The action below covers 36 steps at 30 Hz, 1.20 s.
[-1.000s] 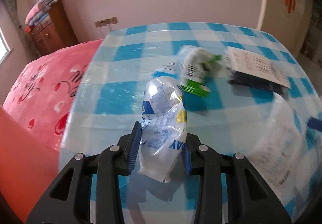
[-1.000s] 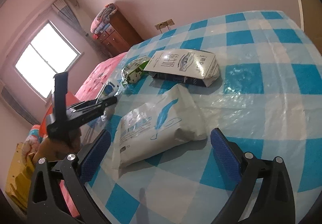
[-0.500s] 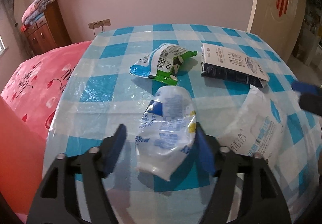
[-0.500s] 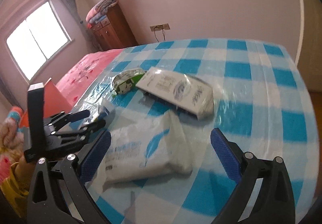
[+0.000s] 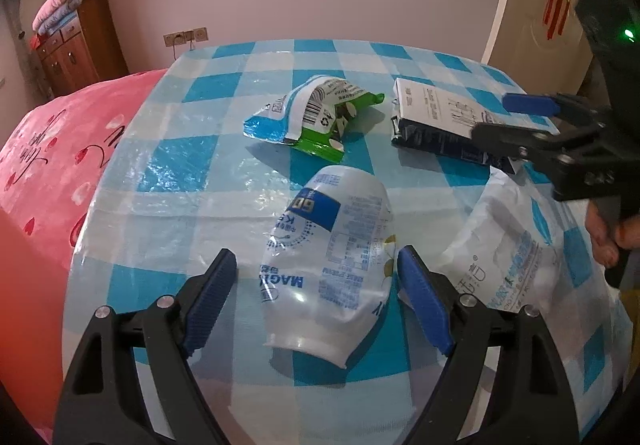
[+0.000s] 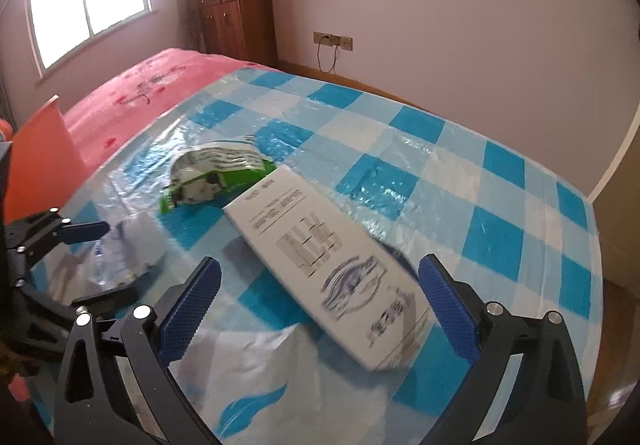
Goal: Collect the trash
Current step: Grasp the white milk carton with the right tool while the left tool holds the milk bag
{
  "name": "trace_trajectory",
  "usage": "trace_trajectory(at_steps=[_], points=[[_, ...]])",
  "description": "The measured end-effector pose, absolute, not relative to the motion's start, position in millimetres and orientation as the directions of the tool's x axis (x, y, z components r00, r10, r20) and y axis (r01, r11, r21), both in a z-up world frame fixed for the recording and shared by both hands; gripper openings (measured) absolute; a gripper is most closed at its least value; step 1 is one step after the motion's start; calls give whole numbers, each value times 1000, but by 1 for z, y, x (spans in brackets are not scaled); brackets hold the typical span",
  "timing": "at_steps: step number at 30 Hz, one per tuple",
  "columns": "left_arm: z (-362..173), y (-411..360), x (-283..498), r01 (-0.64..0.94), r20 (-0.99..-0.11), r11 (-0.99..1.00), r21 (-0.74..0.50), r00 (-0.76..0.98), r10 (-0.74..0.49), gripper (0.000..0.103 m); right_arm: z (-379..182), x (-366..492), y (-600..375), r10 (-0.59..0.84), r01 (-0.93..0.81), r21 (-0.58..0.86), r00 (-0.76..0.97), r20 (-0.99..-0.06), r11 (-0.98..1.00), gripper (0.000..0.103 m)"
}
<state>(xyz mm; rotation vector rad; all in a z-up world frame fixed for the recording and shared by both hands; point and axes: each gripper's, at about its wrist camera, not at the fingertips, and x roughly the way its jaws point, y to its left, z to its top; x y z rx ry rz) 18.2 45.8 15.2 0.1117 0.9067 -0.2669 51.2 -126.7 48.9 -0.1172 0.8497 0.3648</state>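
left wrist: jaws now wide, white pouch released.

Four pieces of trash lying on the blue-checked table.
Crumpled white-and-blue plastic bag nearest; green-and-white snack wrapper farther; flat white-topped carton far right; white pouch near right.

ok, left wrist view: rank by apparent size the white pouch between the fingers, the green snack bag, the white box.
1. white pouch, largest, though it lies nearest the camera, so that inflates it.
2. white box and green snack bag: look about alike, and the right hand-held gripper covers part of the box; not ranked.
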Motion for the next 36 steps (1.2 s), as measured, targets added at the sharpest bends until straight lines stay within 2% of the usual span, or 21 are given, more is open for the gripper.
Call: trace_trajectory(at_steps=[10, 13, 14, 15, 17, 21, 36], points=[[15, 45, 19, 268, -783, 963, -18, 596, -180, 81, 28, 78, -112, 255, -410, 13, 541, -801, 912, 98], [16, 46, 19, 255, -777, 967, -19, 604, -175, 71, 24, 78, -110, 250, -413, 7, 539, -805, 911, 97], [17, 46, 19, 251, -776, 968, -23, 606, -176, 68, 24, 77, -109, 250, -415, 4, 540, -804, 910, 94], [17, 47, 19, 248, -775, 968, -26, 607, -176, 67, 23, 75, -109, 247, -417, 0, 541, -804, 909, 85], [17, 48, 19, 243, -774, 970, -26, 609, -174, 64, 24, 74, -109, 238, -411, -7, 541, -807, 911, 80], [18, 49, 16, 239, -771, 970, -44, 609, -185, 64, 26, 69, -113, 246, -405, 12, 531, -811, 914, 67], [21, 59, 2, 201, -763, 975, -96, 614, -202, 64, 48, 29, -138, 190, -256, 30, 627, -756, 966, 66]])
